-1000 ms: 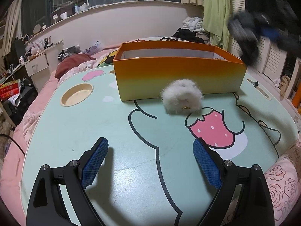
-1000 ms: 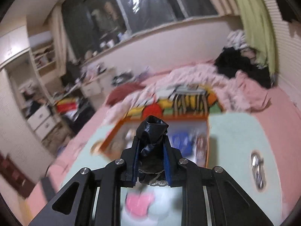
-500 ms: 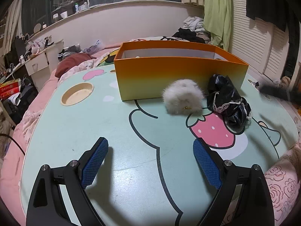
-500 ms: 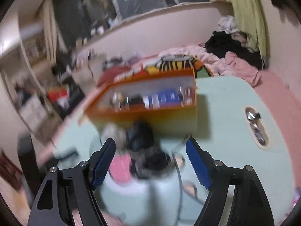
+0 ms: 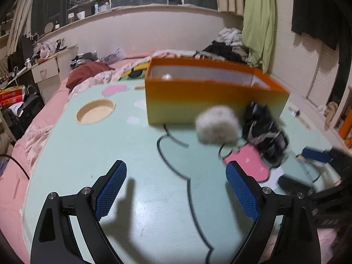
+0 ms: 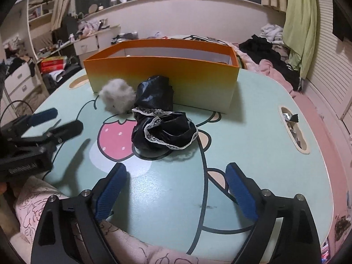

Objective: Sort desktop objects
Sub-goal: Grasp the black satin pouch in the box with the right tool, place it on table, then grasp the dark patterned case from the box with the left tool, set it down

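- Evidently the step in hand is picking the next loose item off the table [image 6: 253, 132]; a black lace-trimmed fabric bundle [image 6: 162, 123] lies on the strawberry print, touching a grey fluffy pom-pom [image 6: 117, 98] just in front of the orange box [image 6: 162, 74].
- Right gripper [image 6: 176, 189] has its jaws opening, nothing between them, the fabric ahead of its fingers.
- Left gripper [image 5: 176, 189] stands wide and empty over bare tabletop, the pom-pom [image 5: 216, 124] beyond it.
- A good grasp would likely take the limp fabric at its bunched middle, so no lace edge trails.
- Obstacles: the box wall stands close behind both items, and the two grippers are near each other.
- A round cup recess [image 5: 95, 111] and a slot holding small clutter [image 6: 291, 127] sit aside, out of the way.
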